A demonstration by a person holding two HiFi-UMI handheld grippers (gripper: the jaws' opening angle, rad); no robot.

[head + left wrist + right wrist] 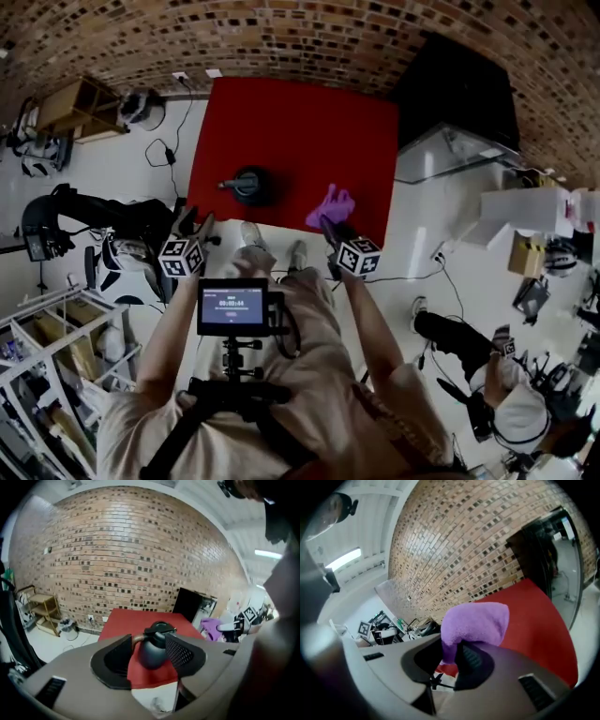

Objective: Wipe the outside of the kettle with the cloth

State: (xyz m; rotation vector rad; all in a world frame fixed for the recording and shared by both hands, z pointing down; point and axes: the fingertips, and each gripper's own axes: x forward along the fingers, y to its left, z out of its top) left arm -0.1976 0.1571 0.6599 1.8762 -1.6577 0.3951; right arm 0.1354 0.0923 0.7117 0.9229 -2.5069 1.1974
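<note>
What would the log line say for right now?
left gripper: open, empty | right gripper: shut on cloth | kettle: upright on table, untouched

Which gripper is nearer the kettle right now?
Left. The left gripper, open, sits short of the kettle, aimed at it; the right gripper, shut on the purple cloth, is farther off to the kettle's right.

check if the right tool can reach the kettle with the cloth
Probably yes: the right tool grips the cloth, and only red mat lies between it and the kettle.
</note>
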